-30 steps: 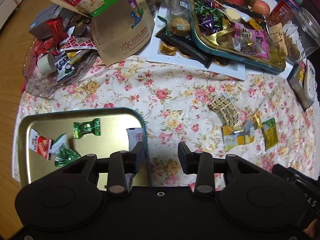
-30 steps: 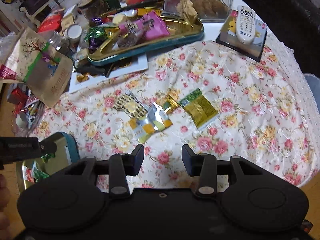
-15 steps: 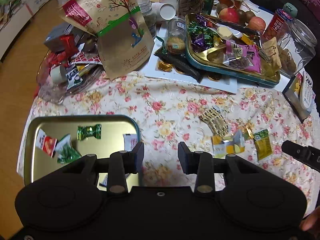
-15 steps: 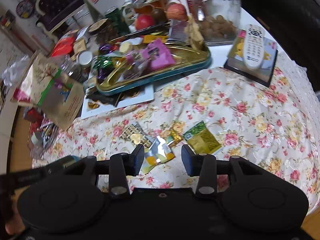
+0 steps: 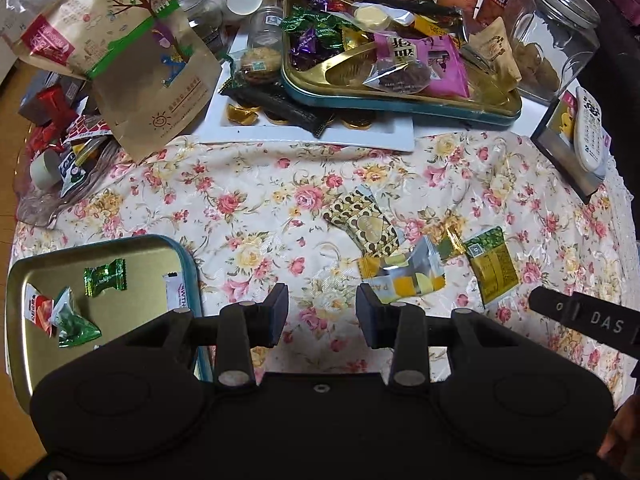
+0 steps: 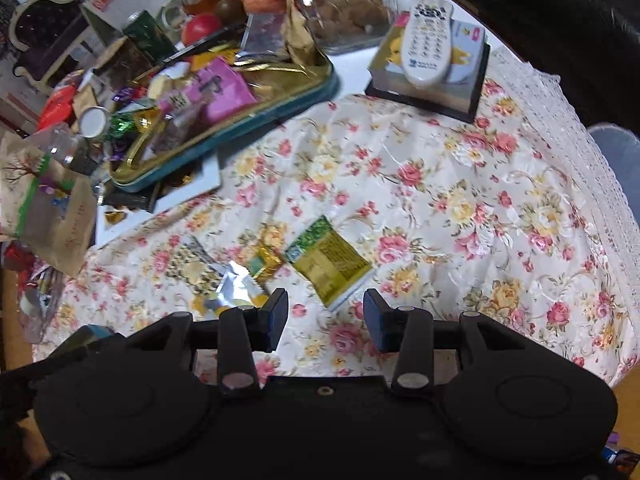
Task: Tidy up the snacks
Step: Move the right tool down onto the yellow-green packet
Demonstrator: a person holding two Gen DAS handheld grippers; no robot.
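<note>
Several loose snacks lie on the floral cloth: a gold-brown patterned packet (image 5: 362,222), a silver-yellow packet (image 5: 404,274), a small gold candy (image 5: 448,242) and a green-gold packet (image 5: 494,264) (image 6: 328,258). A gold tin tray (image 5: 148,248) at the near left holds a green candy (image 5: 105,276), a green wrapper, a red-white packet and a white sachet. My left gripper (image 5: 322,314) is open and empty, above the cloth between the tray and the loose snacks. My right gripper (image 6: 326,316) is open and empty, just in front of the green-gold packet.
A teal-rimmed gold tray (image 5: 400,100) full of sweets sits on a white board at the back. A brown paper bag (image 5: 132,56), jars (image 5: 556,28), apples, and a remote (image 6: 426,38) on a box crowd the far side. A glass dish (image 5: 60,184) stands left.
Both grippers have shifted over the cloth, the left one to the right, the right one closer to the green-gold packet. Both stay open and empty.
</note>
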